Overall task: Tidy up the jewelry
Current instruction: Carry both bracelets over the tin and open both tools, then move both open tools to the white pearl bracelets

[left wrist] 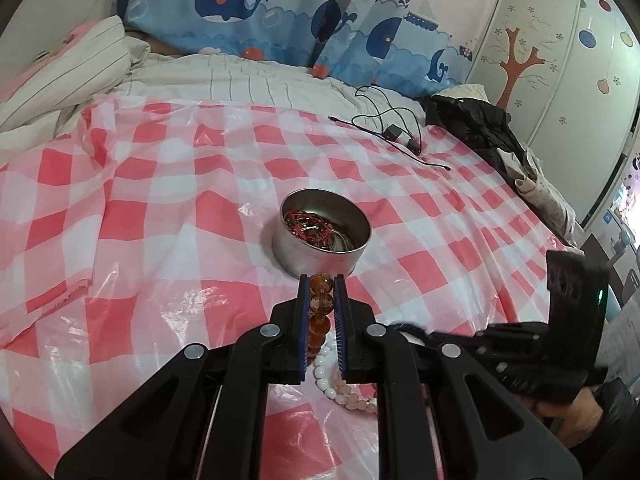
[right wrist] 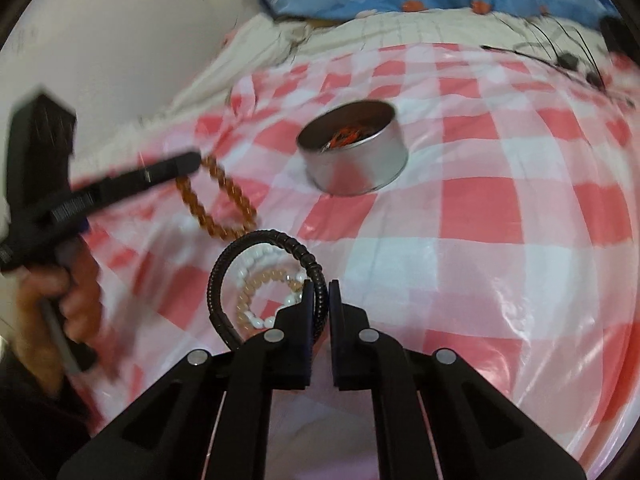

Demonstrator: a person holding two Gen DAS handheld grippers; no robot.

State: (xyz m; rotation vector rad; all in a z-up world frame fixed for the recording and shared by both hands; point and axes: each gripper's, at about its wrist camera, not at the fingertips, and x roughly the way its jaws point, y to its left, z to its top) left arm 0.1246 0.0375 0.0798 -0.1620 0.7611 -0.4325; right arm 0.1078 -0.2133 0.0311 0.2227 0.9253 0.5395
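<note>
My left gripper [left wrist: 321, 280] is shut on an amber bead bracelet [left wrist: 320, 312], held just in front of the round metal tin [left wrist: 322, 236]; the bracelet hangs from it in the right wrist view [right wrist: 224, 204]. The tin [right wrist: 354, 160] holds red cord jewelry and thin bangles. My right gripper [right wrist: 321, 286] is shut on a black ribbed bracelet [right wrist: 260, 248], lifted over a white bead bracelet [right wrist: 256, 280] and a pale pink bead bracelet [right wrist: 264, 280] lying on the cloth. Those two also show under my left gripper [left wrist: 340, 392].
A pink-and-white checked plastic cloth [left wrist: 160, 200] covers the bed. A black cable with a charger [left wrist: 394, 132] and dark clothing [left wrist: 476, 120] lie at the far right. Whale-print bedding [left wrist: 280, 12] and a striped pillow [left wrist: 68, 68] sit behind.
</note>
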